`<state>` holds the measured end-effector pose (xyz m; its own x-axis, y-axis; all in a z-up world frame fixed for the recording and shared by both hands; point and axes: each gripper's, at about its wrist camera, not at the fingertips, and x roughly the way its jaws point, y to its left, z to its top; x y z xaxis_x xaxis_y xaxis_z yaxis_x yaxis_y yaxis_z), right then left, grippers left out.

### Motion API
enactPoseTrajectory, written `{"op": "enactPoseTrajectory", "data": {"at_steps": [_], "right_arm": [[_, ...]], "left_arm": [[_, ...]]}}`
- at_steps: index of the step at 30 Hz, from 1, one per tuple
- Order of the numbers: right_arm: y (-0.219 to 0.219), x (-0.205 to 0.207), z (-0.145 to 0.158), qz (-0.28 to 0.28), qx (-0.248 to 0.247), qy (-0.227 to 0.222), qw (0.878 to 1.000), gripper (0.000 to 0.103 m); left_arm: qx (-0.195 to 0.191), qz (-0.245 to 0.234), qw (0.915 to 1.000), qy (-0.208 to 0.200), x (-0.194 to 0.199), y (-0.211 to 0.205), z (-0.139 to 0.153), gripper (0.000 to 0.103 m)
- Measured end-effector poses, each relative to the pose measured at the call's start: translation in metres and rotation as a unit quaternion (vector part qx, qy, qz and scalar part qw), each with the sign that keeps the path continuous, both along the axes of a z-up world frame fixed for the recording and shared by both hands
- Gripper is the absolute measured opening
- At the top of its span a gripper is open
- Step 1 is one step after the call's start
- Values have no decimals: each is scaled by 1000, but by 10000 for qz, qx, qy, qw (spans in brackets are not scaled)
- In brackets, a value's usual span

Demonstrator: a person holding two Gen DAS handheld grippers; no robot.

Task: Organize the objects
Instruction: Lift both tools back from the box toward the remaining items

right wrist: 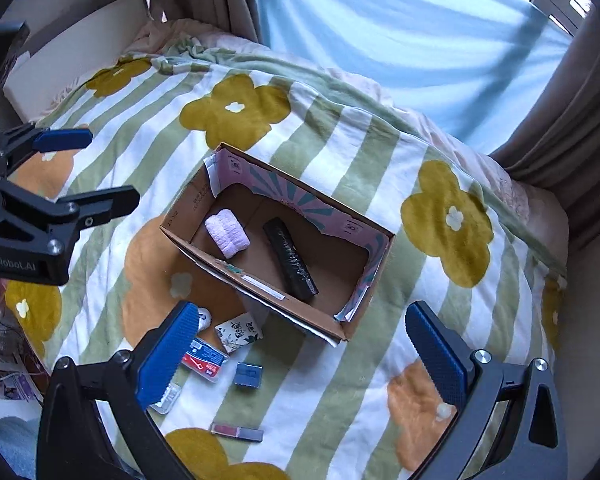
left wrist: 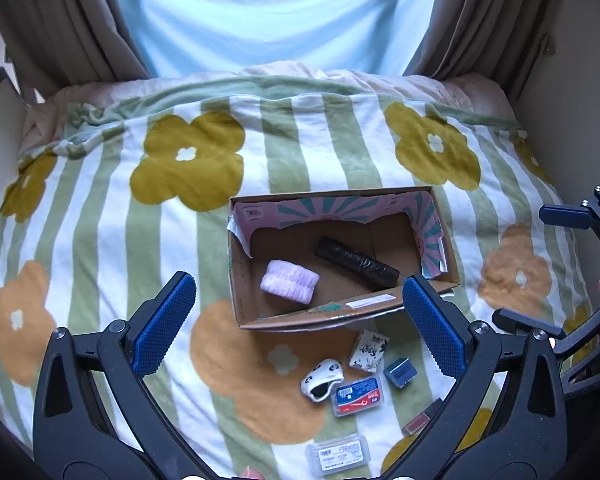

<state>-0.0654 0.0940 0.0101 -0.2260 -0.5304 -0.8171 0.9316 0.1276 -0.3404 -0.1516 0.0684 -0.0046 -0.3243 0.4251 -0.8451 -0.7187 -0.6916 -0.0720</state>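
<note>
A: Left hand-held gripper (left wrist: pixel 296 316) spread wide, nothing held; right hand-held gripper (right wrist: pixel 300 344) likewise.
B: Cardboard box (left wrist: pixel 244 304) just ahead on the bed (left wrist: pixel 332 140); pink roll (left wrist: pixel 289 282), black roll (left wrist: pixel 356 261) inside; small boxes (left wrist: pixel 356 395) loose between box and fingers.

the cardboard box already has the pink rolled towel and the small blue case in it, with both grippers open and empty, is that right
Not quite. Beside the pink rolled towel, the cardboard box holds a black roll, not the small blue case, which lies on the blanket outside the box, as the right wrist view shows. The left gripper and right gripper are open and empty.
</note>
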Motion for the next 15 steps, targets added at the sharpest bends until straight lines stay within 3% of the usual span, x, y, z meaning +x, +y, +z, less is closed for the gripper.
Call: {"op": "enactPoseTrajectory", "data": {"at_steps": [6, 15], "right_arm": [[47, 7, 14, -525, -522, -305, 9968, 102], [104, 13, 4, -1051, -899, -460, 9893, 102]], "left_arm": [[9, -159, 9998, 157, 39, -30, 20, 103], [50, -200, 9997, 129, 89, -78, 24, 103]]}}
